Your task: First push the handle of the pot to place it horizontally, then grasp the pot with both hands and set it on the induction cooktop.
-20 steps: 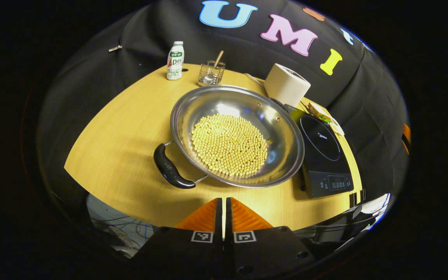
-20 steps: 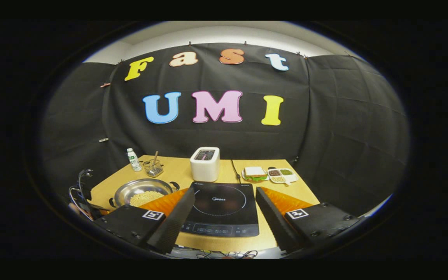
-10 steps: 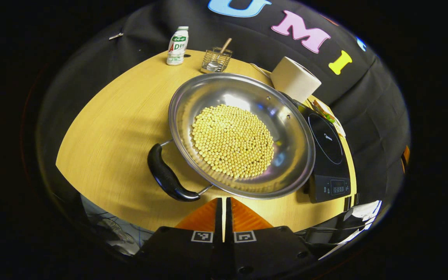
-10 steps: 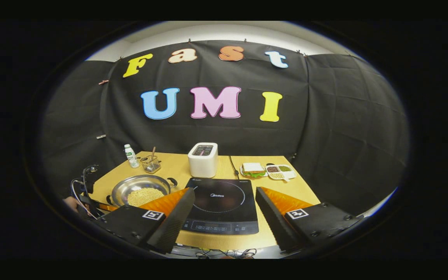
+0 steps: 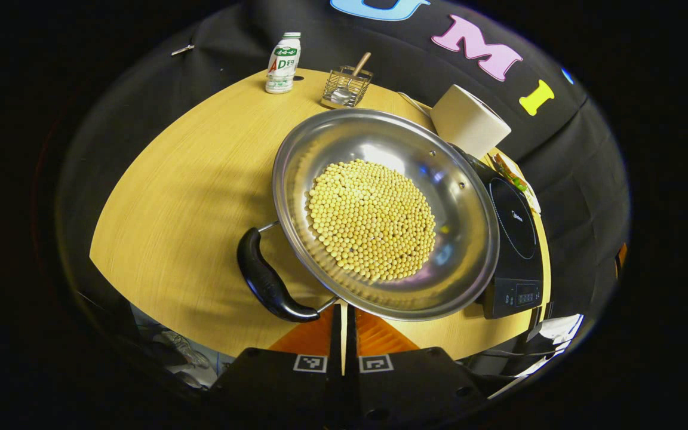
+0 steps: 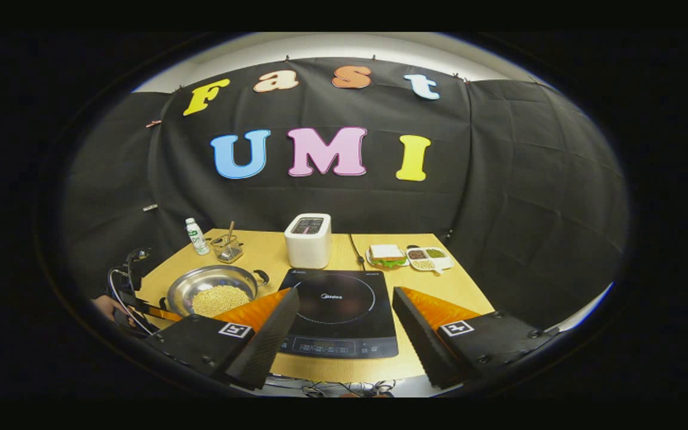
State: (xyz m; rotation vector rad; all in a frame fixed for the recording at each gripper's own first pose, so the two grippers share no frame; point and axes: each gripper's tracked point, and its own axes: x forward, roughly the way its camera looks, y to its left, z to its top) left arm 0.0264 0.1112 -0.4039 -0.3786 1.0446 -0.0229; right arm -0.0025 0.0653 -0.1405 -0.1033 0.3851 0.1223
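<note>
Our main worry is the pot (image 5: 380,209): it is a shallow steel pan with a loose heap of yellow beans (image 5: 371,218), so a hard or off-centre shove on the near handle (image 5: 269,283) could make it skid toward the cooktop (image 5: 514,239) instead of turning, and any tilt during the later two-handed lift could spill the beans. The pot sits on the wooden table (image 5: 189,197), just beside the cooktop's left edge, with its near handle pointing toward the table's front corner and its far handle (image 6: 260,276) toward the toaster (image 6: 307,240), so we judge the handles are not yet level across. Our left gripper (image 5: 342,325) comes in low from the front edge of the table, aimed at the pot, with its two fingers pressed together and holding nothing; their tips lie just under the rim, close to the handle's near end, and we cannot tell whether they touch it. Our right gripper (image 6: 344,325) hangs well back from the table, level and facing the cooktop, its fingers spread wide and empty.
</note>
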